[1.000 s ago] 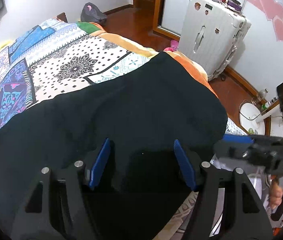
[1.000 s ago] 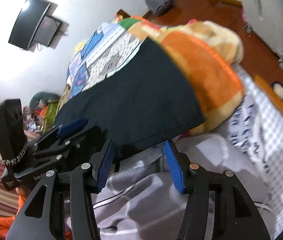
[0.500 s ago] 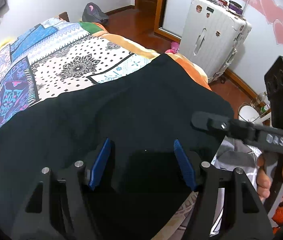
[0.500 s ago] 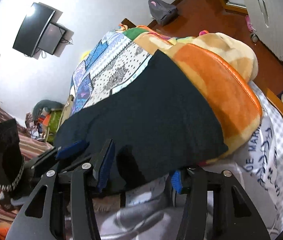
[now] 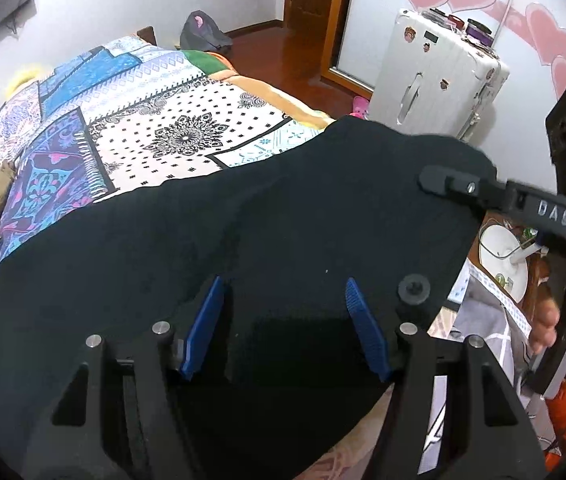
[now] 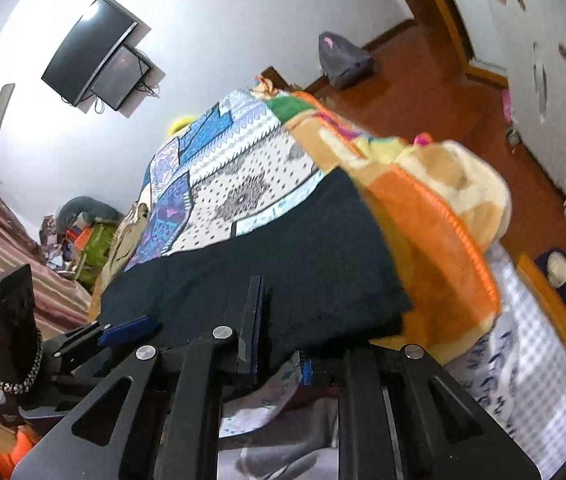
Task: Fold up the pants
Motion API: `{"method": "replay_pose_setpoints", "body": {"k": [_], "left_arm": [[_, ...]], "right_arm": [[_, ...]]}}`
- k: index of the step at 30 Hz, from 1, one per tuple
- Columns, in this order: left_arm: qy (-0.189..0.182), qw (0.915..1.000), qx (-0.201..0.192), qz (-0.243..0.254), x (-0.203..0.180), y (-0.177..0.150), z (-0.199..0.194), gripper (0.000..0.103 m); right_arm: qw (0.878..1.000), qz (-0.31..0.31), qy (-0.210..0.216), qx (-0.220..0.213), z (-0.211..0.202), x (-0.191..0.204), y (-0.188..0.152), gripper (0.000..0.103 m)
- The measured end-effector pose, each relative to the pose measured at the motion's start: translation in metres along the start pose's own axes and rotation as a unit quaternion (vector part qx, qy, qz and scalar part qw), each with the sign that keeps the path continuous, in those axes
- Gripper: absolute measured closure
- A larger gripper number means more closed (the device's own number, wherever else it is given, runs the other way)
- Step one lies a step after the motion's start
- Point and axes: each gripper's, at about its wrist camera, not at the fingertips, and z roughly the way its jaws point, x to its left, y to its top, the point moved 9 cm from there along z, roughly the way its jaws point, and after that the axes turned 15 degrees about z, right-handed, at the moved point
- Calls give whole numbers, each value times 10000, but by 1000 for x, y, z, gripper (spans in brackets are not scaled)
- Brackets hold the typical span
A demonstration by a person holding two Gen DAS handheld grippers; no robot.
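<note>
Black fabric pants [image 5: 243,240] sprawl across the frame's centre on the patterned patchwork bedspread [image 5: 131,120]. Left gripper [image 5: 283,320] hovers spread, gripping nothing; right gripper [image 6: 279,344], lower centre, is closing, pinching the pants' near edge.

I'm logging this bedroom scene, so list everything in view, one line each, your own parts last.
pants: one, black, spread across the bed's near end
patchwork bedspread: one, blue, white, purple, under the pants
orange blanket: one, bunched at the bed's edge
suitcase: one, white, on the floor
grey bag: one, by the far wall
wall screens: two, black
left claw: blue pads apart, over the pants
right claw: jaws closing, pants edge between them
hand: one, holding the right claw's handle
</note>
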Motion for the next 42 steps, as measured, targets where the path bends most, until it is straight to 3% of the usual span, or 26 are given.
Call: {"method": "replay_pose_setpoints", "body": {"k": [4,12,18,26,32,42], "left_arm": [[-2,10000,-77,-5,1,-2,-6,39],[-42,9998,-165,-63,3,-8,-13,39],[101,9993,-308,-174,18,-9,-27,39],[610,9933,-735,-646,74,-19,-76,39],[1199,9819,-970,-1103,129,-50,-128,39],[2190,9492,-1011,-2021,204,-149,-206,39]], "right_arm": [[9994,-221,-34,-250,-12,11,11,90],[9982,-417,-415,-118,5,-3,3,93],[9967,-745,12,-327,-8,42,16,95],[9789,-1791,926,-334,-15,153,12,95],[9598,-2388,1469,102,2,219,-27,95],[9201,-3184,1986,1120,57,291,-122,95]]}}
